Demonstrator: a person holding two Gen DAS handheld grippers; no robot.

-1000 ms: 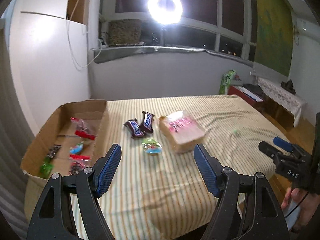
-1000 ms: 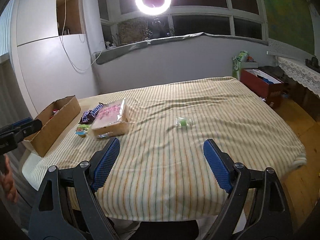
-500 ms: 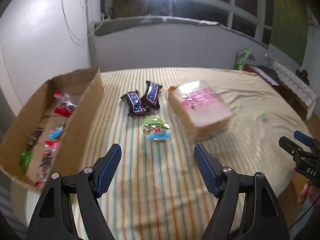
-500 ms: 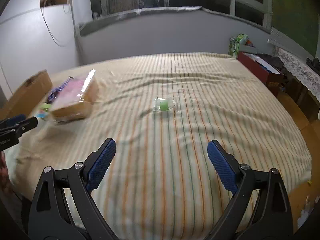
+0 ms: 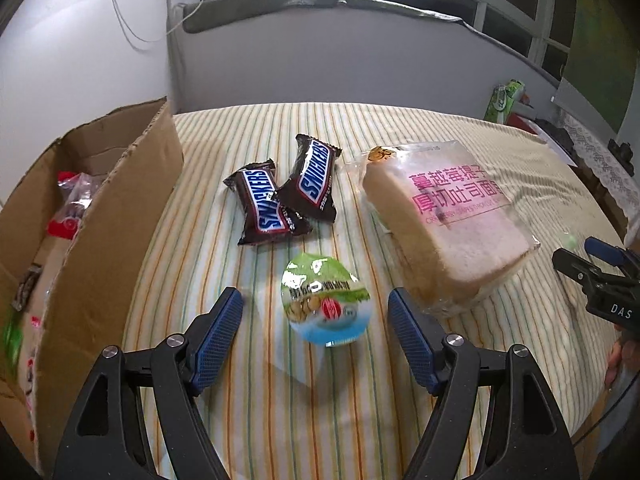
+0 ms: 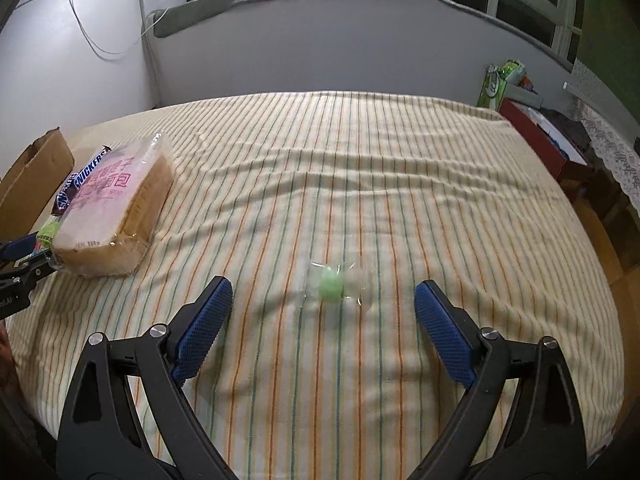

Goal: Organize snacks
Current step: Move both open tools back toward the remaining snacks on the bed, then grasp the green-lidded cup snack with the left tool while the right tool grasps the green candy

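Both grippers have been lowered nearer the bed (image 6: 400, 184). Round green-lidded cup (image 5: 326, 304) framed by left gripper (image 5: 315, 318), fingers released; clear-wrapped green candy (image 6: 331, 285) framed by right gripper (image 6: 323, 305), fingers just widened, nothing grasped.

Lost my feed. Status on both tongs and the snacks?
Left tongs open over jelly cup. Right tongs open, just widened, over green candy. Nothing held, nothing blocking.

A striped bedspread (image 6: 360, 168) covers the bed below a grey wall (image 6: 320, 48) and dark windows (image 6: 520, 4).
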